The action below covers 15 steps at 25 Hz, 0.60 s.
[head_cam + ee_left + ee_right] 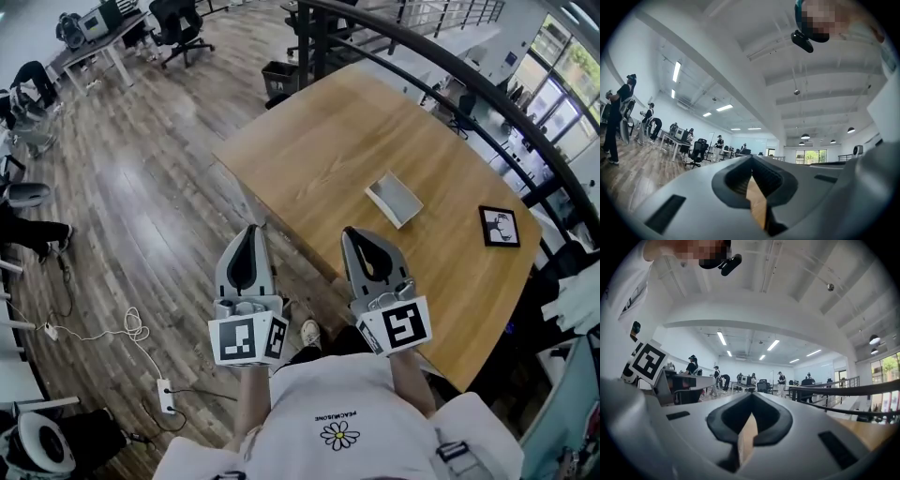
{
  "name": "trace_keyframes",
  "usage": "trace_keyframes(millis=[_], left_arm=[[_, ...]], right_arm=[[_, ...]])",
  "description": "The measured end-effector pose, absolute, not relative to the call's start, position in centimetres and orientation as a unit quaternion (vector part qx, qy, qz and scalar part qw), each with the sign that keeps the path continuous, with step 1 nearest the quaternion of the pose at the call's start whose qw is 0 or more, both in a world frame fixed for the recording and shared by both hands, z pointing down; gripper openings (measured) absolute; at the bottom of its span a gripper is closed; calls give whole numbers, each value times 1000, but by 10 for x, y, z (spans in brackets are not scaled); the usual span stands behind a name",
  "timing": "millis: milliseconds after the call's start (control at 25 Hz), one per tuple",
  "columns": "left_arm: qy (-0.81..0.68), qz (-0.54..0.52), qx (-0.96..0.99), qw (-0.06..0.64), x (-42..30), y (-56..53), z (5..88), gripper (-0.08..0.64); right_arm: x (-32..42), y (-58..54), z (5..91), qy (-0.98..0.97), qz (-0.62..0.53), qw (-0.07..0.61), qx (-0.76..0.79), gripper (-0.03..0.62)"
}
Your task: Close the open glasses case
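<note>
- Glasses case (pixel 395 198): pale, shallow, lying open on the wooden table (pixel 319 141), right of the table's middle. A black-framed card (pixel 499 226) lies to its right, apart from it.
- Left gripper (pixel 250 231): jaws brought together tip to tip, with nothing between them. Its own view (pixel 751 159) shows only a sliver of wood through the gap behind the tips. It is held near the body, over the floor (pixel 141 206) just off the table's near edge.
- Right gripper (pixel 353 233): jaws likewise pressed together and empty, as its own view (pixel 752 395) confirms. It is held over the table's near edge.
- Hazard, sliding: the case looks light and the tabletop smooth. A push on the lid from one closed tip, with the base unbraced, would likely skid the case toward the card or the far edge.
- Hazard, wrong side: from this height the lid, the base and the hinge side cannot be told apart with confidence. An approach from the hinge side would press the case flatter instead of folding it shut.
- Hazard, half closure: a lid released before it seats may spring back open.
- Position relative to the fingers: the case lies ahead and to the right of both grippers, nearer the right one and well apart from the left. Neither touches it, and it appears in neither gripper view.
</note>
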<state>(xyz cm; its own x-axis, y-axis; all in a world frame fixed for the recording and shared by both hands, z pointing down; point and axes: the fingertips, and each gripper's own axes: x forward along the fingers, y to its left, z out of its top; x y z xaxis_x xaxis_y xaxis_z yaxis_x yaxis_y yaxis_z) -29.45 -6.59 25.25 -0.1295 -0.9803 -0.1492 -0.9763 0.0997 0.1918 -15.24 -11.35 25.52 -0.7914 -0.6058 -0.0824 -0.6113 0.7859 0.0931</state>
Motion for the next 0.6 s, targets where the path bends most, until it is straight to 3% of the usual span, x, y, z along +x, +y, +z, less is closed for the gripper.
trace_keyframes(millis=[600], left_arm=[[-723,-110,682,8,-273,-131,260,17]], right_arm=[[-148,-163,256,938,51,34,-340,8]])
